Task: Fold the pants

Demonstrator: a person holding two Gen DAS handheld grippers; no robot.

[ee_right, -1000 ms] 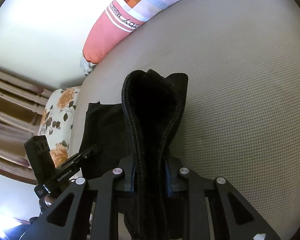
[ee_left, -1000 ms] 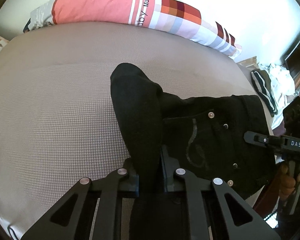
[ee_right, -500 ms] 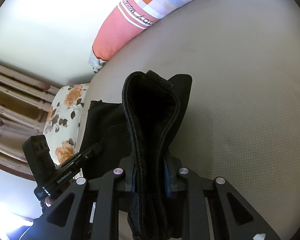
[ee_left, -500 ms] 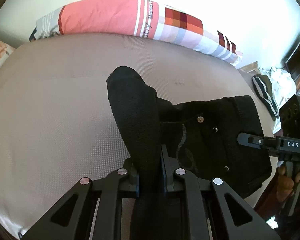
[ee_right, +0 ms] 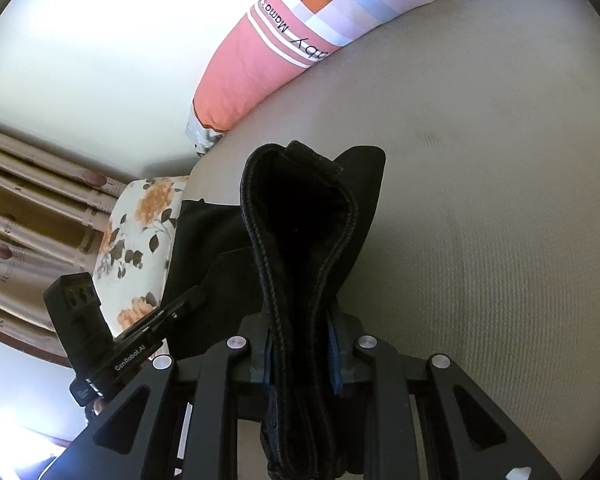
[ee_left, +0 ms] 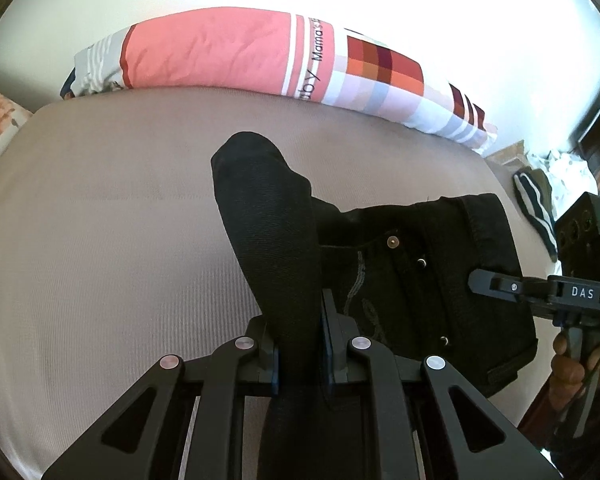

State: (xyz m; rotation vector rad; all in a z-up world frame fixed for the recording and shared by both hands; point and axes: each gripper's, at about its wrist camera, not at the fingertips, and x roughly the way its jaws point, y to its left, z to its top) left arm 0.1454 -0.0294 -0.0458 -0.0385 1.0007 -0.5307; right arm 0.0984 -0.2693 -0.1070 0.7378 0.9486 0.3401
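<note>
Pants [ee_left: 428,280] lie part-folded on the bed [ee_left: 100,260], black denim, pocket side up; your left gripper [ee_left: 296,344] is clamped on a bunched fold held above the sheet, your right gripper [ee_right: 300,344] is clamped on the stitched waistband edge, pillow [ee_left: 228,56] behind

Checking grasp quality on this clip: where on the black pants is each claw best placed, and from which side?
At the two near edges, as now: the left claw pinches a bunched fold of the black pants, the right claw clamps the thick stitched edge. Both come from the near side of the bed, angled down; those stiff bunched layers stand up between the pads, giving firm purchase.
</note>
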